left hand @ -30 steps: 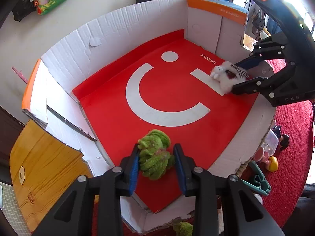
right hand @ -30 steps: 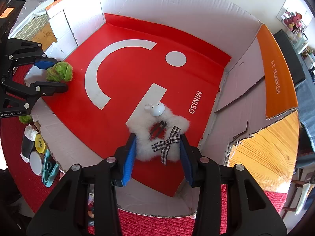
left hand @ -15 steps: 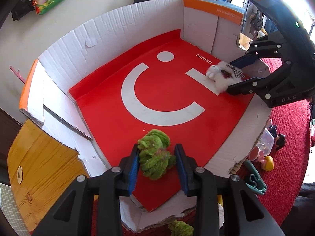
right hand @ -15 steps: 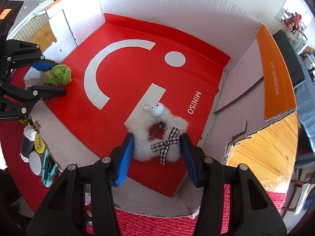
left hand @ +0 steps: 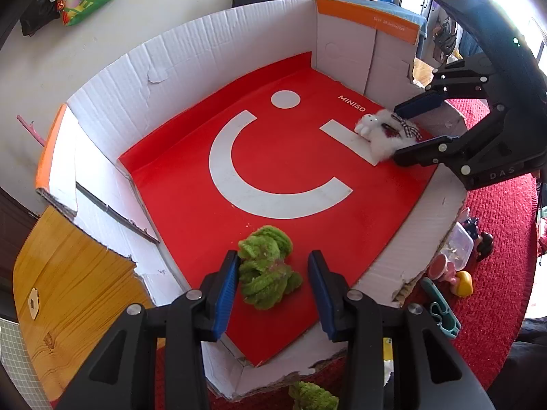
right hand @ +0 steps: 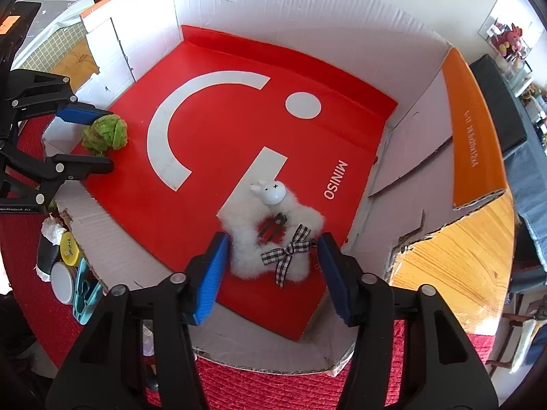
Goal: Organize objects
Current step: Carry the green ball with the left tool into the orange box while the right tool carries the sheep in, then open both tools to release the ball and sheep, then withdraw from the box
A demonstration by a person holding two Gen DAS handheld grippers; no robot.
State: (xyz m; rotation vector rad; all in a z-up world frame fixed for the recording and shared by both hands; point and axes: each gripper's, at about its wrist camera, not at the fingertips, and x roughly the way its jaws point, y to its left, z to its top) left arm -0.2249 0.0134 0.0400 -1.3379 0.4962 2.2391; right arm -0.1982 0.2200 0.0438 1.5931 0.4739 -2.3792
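From where I stood, the left gripper (left hand: 271, 282) hung spread wide around the green fuzzy toy (left hand: 268, 268), its pads clear of it, at the red mat's (left hand: 191, 205) six o'clock edge. Only the right wrist view showed the white fluffy wreath's (right hand: 270, 235) checked bow (right hand: 290, 251) and bunny head (right hand: 271, 193); the right gripper (right hand: 271, 268) stood parted either side, gripping nothing.

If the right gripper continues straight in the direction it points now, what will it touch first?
Most likely the white fluffy rabbit toy, which lies between the open fingers of the right gripper on the red box floor. Past it comes the white cardboard wall; the gripper's height above the toy is unclear.
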